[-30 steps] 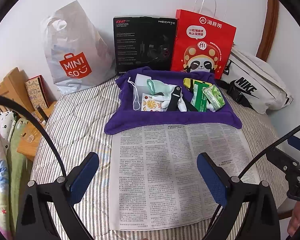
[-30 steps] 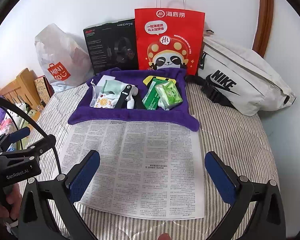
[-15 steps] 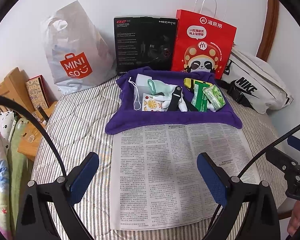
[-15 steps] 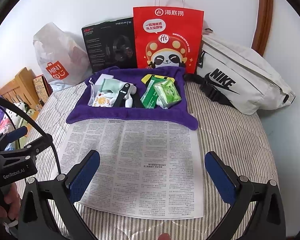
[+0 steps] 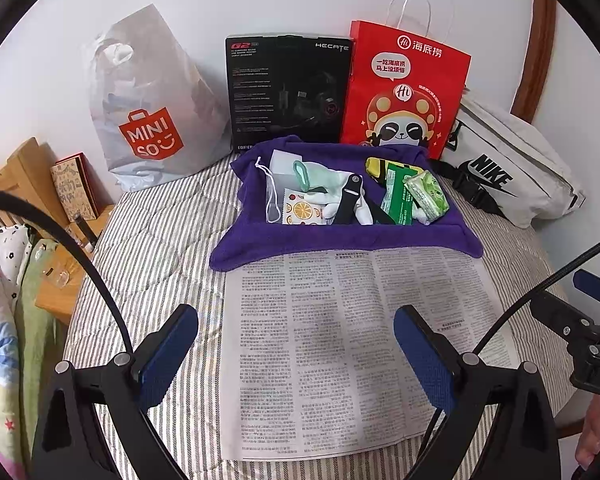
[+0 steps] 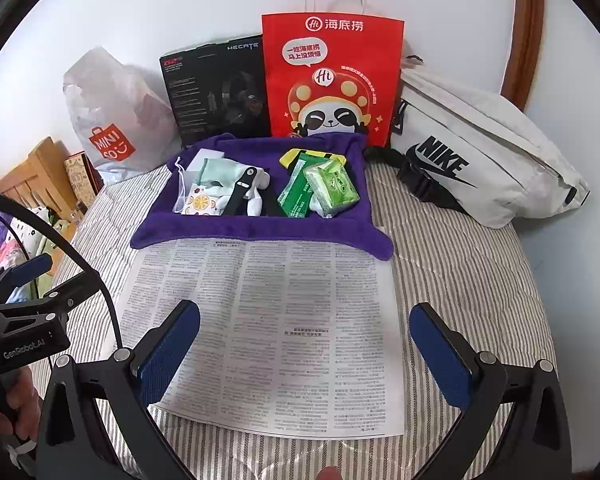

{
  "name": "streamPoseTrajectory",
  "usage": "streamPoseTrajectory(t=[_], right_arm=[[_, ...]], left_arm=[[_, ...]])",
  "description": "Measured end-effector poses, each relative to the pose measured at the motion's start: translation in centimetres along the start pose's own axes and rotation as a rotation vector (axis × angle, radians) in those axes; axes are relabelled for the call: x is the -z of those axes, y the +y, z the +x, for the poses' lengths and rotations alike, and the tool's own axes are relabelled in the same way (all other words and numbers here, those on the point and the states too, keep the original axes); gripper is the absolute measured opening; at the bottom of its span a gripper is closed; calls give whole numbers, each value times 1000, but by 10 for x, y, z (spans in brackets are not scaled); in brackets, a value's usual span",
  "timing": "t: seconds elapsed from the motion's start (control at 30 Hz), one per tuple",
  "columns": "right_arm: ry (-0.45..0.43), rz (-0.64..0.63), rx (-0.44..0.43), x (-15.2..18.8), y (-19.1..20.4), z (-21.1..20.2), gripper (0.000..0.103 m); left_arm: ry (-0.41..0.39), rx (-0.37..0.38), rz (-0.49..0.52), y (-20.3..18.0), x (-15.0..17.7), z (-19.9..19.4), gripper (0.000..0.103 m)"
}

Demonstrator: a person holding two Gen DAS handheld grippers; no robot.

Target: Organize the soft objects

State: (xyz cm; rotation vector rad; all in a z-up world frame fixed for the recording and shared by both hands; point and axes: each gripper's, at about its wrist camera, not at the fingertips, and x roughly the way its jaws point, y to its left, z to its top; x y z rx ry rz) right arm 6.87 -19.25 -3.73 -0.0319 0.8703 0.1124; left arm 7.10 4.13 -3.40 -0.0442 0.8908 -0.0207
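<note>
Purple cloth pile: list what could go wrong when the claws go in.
1. The small items on the purple cloth overlap, so a claw may snag the white drawstring and drag its neighbours.
2. The newspaper lies loose under both open claws and could shift or crumple.
3. The red bag stands right behind and may tip.

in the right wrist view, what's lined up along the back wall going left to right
miniso plastic bag → black headset box → red paper bag → white nike waist bag
</note>
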Motion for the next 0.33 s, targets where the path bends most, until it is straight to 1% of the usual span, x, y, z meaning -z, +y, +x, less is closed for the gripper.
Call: streamPoseTrajectory(t=[0.23,0.33], right_arm=[[-2,-6,-1,-1,0,-1,103],[-3,-4,0,-1,1,-1,103]], left_arm=[[2,6,4,2,-2,3,99],[-11,4,10,3,-3,4,99]])
